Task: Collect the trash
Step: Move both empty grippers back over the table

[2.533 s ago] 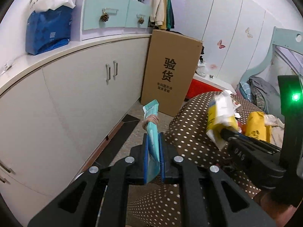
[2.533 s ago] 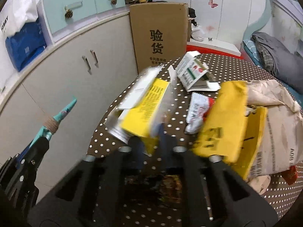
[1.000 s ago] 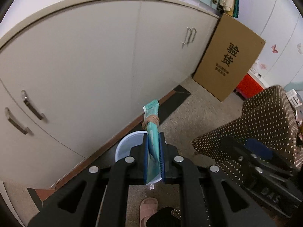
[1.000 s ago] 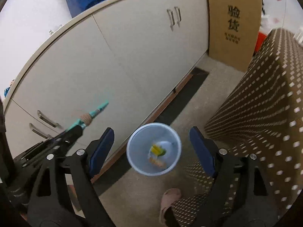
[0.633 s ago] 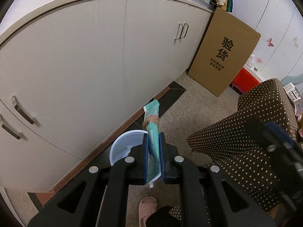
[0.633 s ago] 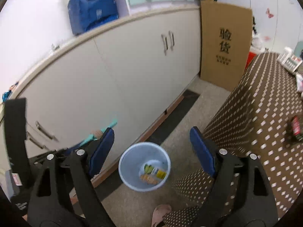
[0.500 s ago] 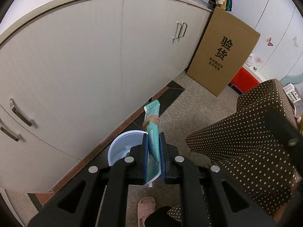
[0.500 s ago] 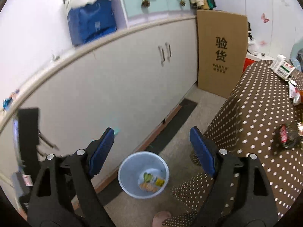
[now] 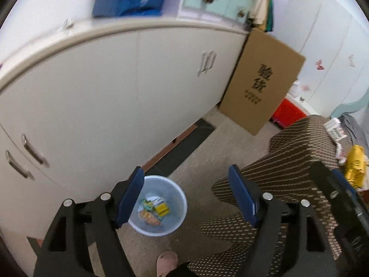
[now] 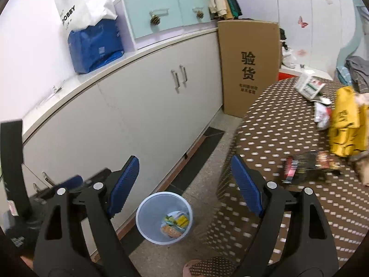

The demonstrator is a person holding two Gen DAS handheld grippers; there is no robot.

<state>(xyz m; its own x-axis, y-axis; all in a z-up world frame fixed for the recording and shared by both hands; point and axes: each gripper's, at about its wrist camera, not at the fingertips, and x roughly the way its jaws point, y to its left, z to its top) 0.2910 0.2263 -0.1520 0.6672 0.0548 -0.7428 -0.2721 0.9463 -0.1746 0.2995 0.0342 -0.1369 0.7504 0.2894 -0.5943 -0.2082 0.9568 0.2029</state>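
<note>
A pale blue trash bin (image 9: 173, 226) stands on the floor by the cabinets, with several wrappers (image 9: 153, 210) inside; it also shows in the right wrist view (image 10: 147, 228). My left gripper (image 9: 185, 196) is open and empty, above the bin. My right gripper (image 10: 184, 182) is open and empty, above the bin and the table's edge. On the polka-dot table (image 10: 272, 133) lie a yellow bag (image 10: 346, 124), a dark red wrapper (image 10: 309, 164), a white and green box (image 10: 310, 86) and a small white packet (image 10: 321, 115).
White floor cabinets (image 9: 115, 97) run along the left. A tall cardboard box (image 9: 260, 92) leans at their far end, with a red crate (image 9: 288, 113) beside it. A slipper (image 9: 167, 262) lies on the floor below the bin. A blue bag (image 10: 95, 46) sits on the counter.
My left gripper has opened and the teal packet it held is gone from its jaws. The bin holds more wrappers. The right gripper has swung up towards the table.
</note>
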